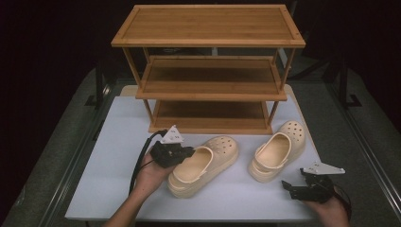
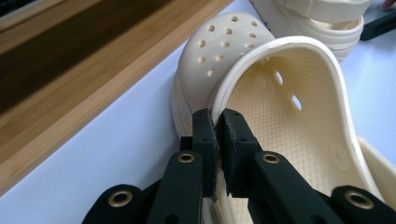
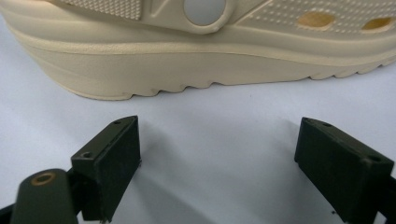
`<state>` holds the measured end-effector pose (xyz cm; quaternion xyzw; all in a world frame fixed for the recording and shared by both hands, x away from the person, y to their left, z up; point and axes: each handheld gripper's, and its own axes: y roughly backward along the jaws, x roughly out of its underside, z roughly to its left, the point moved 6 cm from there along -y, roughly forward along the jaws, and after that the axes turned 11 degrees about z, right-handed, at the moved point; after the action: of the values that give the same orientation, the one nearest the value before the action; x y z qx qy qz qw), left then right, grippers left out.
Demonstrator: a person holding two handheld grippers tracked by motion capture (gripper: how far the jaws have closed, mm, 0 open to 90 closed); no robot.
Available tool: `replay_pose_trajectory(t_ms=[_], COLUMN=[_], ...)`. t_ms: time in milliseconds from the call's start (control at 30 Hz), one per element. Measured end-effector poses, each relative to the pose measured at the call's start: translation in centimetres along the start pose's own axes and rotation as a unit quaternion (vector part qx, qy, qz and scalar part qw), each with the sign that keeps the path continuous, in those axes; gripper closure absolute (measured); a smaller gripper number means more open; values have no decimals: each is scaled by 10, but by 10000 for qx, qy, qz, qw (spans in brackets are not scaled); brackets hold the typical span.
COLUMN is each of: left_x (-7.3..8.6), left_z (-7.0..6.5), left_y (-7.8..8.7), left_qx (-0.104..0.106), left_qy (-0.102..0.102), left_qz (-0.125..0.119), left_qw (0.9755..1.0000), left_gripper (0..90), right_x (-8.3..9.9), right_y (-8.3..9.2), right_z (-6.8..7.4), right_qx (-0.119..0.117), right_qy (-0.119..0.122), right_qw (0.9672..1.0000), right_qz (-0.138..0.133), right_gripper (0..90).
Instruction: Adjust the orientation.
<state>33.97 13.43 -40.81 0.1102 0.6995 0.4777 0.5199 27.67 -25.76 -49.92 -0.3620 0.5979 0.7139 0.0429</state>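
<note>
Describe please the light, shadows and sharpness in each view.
High view: bright on the white table, black surroundings, slightly soft; the bamboo shoe rack shades its lower shelves. Left gripper view: even light, left clog sharp, the rack's base blurred towards the corner. Right gripper view: right clog close and slightly soft, casting a faint shadow; soft shadows under the open right claw.

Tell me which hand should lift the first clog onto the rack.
Left. The left gripper is already shut on the side wall of the nearer clog, right in front of the wooden rack. The right gripper hangs open short of the other clog, holding nothing.
</note>
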Motion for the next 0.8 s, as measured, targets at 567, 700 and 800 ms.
replay_pose_trajectory(t_ms=[567, 700, 800], left_x=[69, 87, 94], left_z=[56, 66, 69], left_y=[55, 62, 60], left_qx=[-580, -767, -777], left_qy=[795, 958, 1047], left_qz=[-177, -231, -242], left_qw=[9950, 9922, 9912], left_gripper=[850, 850, 850], right_x=[0, 0, 0], right_y=[0, 0, 0], right_z=[0, 0, 0], right_qx=[-2, 2, 4], right_qy=[-14, -11, -5], right_qw=[10000, 10000, 10000], right_qz=[4, 2, -4], right_gripper=[139, 140, 139])
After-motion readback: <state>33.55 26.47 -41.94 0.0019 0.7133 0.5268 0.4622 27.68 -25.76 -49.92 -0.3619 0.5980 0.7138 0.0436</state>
